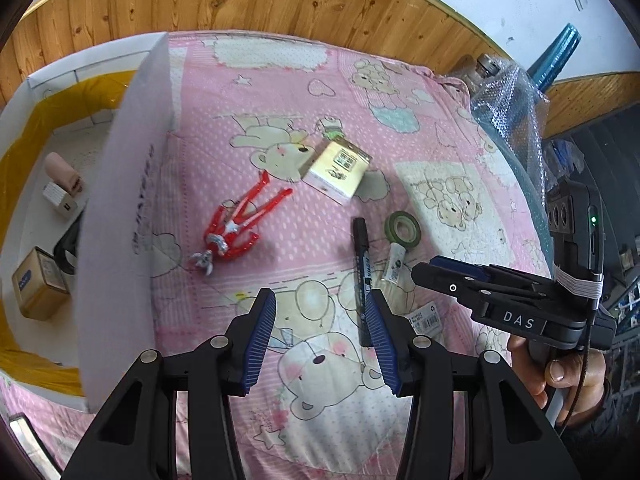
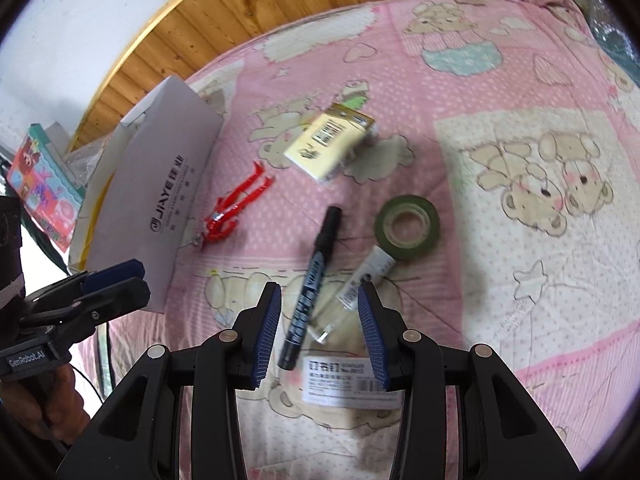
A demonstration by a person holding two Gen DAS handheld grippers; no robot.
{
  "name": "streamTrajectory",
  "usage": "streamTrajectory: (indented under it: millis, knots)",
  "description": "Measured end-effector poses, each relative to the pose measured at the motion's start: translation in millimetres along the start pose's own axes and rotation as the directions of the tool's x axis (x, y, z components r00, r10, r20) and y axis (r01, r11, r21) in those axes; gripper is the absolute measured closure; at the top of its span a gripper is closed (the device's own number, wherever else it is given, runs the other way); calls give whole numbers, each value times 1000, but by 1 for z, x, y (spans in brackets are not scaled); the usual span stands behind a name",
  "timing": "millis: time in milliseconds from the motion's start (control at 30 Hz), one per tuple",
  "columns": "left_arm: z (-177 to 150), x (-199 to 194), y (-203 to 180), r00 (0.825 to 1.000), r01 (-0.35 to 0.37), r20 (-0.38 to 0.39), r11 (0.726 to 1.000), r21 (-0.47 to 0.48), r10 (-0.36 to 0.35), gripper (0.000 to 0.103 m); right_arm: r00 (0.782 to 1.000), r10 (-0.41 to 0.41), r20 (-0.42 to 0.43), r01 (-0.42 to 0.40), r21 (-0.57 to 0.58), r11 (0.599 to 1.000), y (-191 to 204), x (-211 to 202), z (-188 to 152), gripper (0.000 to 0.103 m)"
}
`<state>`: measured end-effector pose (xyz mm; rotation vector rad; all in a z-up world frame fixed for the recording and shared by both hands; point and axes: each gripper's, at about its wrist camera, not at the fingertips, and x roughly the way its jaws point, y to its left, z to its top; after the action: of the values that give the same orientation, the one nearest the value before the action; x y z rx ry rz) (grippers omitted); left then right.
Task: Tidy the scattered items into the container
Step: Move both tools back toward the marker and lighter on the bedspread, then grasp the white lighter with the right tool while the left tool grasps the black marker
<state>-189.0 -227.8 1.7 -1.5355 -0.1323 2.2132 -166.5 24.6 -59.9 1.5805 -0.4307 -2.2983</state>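
Note:
A white box (image 1: 120, 208) with a raised flap stands at the left on a pink bear-print sheet (image 1: 400, 152); several small things lie inside it. Scattered on the sheet are a red toy figure (image 1: 240, 220) (image 2: 236, 204), a cream carton (image 1: 340, 168) (image 2: 332, 144), a black marker (image 1: 362, 268) (image 2: 312, 288), a green tape roll (image 1: 402, 228) (image 2: 408, 222), a small clear tube (image 2: 360, 284) and a flat labelled packet (image 2: 344, 380). My left gripper (image 1: 322, 340) is open over the sheet beside the marker. My right gripper (image 2: 320, 328) is open, with the marker and tube between its fingers.
Wooden panelling (image 1: 280, 0) runs behind the bed. Bubble wrap around a bottle (image 1: 508, 108) lies at the sheet's far right. A colourful printed box (image 2: 40, 184) stands left of the white box. A hand (image 1: 560, 372) holds the right gripper's handle.

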Motion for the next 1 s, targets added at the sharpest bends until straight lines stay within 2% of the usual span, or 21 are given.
streamTrajectory:
  millis: [400, 700, 800, 900, 1000]
  knots:
    - [-18, 58, -34, 995, 51, -88, 998, 21, -49, 54, 1000, -9, -25, 10, 33, 999, -20, 11, -10, 60]
    - [-22, 92, -38, 992, 38, -121, 999, 28, -34, 54, 999, -5, -43, 6, 34, 999, -19, 23, -9, 60]
    - [-23, 101, -37, 993, 0, -121, 999, 44, 5, 54, 999, -15, -52, 16, 29, 999, -17, 30, -5, 60]
    - [-25, 99, -34, 994, -61, -89, 996, 59, 66, 54, 997, -46, -64, 47, 18, 999, -13, 40, -1, 60]
    - [-25, 94, -25, 995, -70, -73, 997, 39, 72, 54, 993, -88, -73, 89, 4, 996, -9, 48, 3, 60]
